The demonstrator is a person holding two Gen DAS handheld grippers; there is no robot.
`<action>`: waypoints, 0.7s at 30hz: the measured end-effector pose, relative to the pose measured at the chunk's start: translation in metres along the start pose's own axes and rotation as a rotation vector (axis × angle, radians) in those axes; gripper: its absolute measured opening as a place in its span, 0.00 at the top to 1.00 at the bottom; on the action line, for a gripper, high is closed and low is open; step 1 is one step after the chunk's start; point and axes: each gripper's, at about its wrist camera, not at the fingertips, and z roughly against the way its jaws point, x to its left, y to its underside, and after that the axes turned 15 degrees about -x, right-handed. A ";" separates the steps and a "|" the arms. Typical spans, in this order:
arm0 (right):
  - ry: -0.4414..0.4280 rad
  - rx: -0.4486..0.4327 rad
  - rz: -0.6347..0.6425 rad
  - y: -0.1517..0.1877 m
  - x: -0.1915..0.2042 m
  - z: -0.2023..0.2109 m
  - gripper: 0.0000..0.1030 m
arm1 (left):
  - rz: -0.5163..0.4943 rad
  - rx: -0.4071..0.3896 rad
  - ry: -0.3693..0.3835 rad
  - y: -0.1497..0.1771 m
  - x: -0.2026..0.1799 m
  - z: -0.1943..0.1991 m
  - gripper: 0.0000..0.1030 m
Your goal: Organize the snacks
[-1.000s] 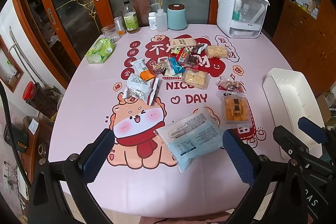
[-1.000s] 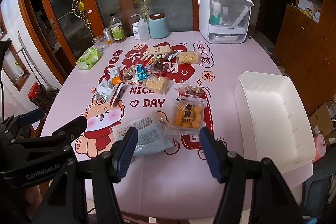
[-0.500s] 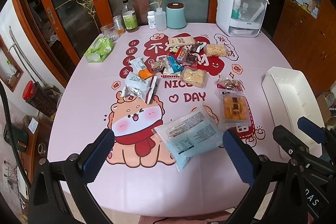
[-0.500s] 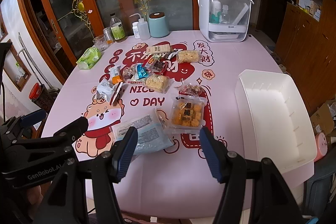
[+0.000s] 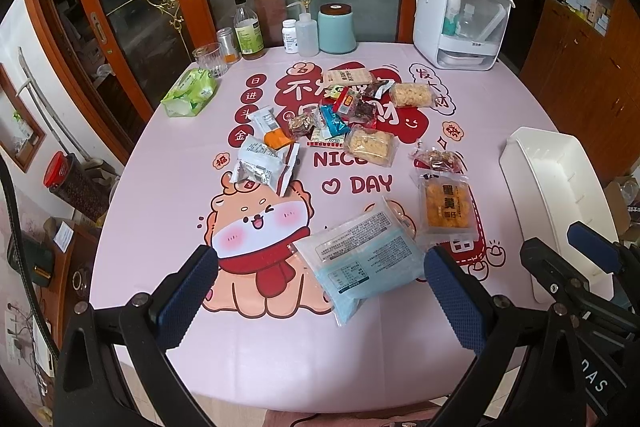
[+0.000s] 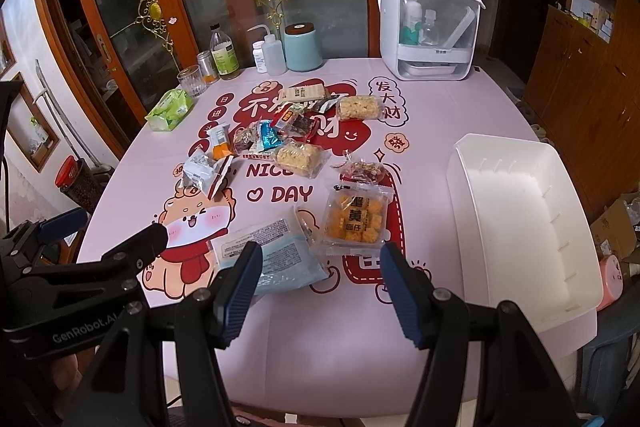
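Right wrist view | right gripper (image 6: 320, 283) spread, empty, low centre | lower squarely over yolk-pastry packet (image 6: 354, 217), pinch edges, carry to white bin (image 6: 520, 227) at right | left gripper (image 5: 320, 291) spread too

Near edge: bare pink table (image 6: 320, 367).
Middle: snack packs (image 5: 344, 131) lie crowded together.
Right side: white bin (image 6: 520, 227), open on top.
Back: bottles (image 5: 248, 35) and a white box (image 5: 456, 19) stand.

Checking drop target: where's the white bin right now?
The white bin sits empty at the table's right edge in the right wrist view, right of the egg-yolk snack pack. In the left wrist view it lies far right, beyond the right claw.
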 end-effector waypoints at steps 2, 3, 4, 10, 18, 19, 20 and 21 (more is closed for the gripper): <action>0.000 0.000 0.000 0.001 0.001 0.000 0.40 | 0.001 0.000 0.000 0.001 0.001 0.000 0.01; 0.000 -0.001 0.000 0.001 0.002 0.000 0.40 | 0.000 0.000 0.001 0.000 0.000 0.000 0.01; 0.000 0.000 0.000 0.000 0.000 0.000 0.40 | 0.000 0.000 0.000 0.000 0.001 0.000 0.01; -0.002 -0.003 -0.001 -0.001 -0.001 -0.001 0.40 | -0.001 -0.001 0.000 0.000 0.001 0.000 0.01; -0.003 -0.007 0.013 -0.002 -0.001 -0.003 0.40 | 0.001 -0.009 -0.020 0.006 -0.002 0.002 0.01; -0.005 -0.007 0.016 -0.003 -0.001 -0.003 0.40 | 0.001 -0.009 -0.025 0.007 -0.002 0.003 0.01; -0.008 -0.006 0.020 -0.002 0.001 -0.004 0.40 | 0.001 -0.007 -0.032 0.005 -0.009 0.000 0.01; -0.011 -0.004 0.023 -0.004 -0.001 -0.004 0.40 | 0.004 -0.007 -0.037 0.004 -0.010 0.000 0.01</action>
